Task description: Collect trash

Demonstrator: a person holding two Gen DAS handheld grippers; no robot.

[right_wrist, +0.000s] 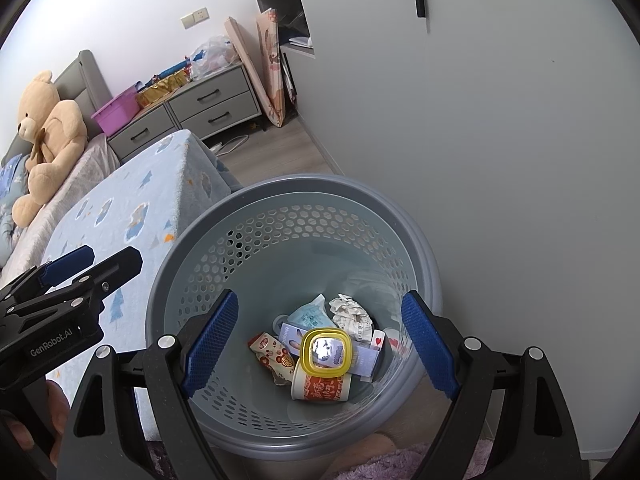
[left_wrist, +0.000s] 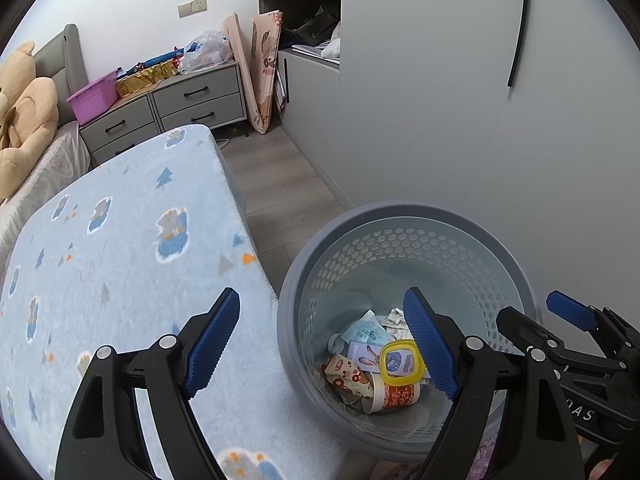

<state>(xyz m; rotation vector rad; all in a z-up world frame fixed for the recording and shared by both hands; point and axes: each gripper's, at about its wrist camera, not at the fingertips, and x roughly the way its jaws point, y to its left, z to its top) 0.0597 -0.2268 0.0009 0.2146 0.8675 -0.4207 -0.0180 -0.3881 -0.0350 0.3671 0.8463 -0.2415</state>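
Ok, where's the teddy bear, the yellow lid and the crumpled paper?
teddy bear (right_wrist: 48, 120): right wrist view, on its chest.
yellow lid (right_wrist: 326, 350): right wrist view, on its clear centre.
crumpled paper (right_wrist: 350, 312): right wrist view, on its middle.

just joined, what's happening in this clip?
A person holds a claw in each hand over a grey perforated trash basket beside a bed with a blue blanket. Both the left claw and the right claw are open and empty. In the basket lie a paper cup, a yellow-rimmed lid, a crumpled paper and some wrappers. No trash shows on the visible stretch of blanket or floor.
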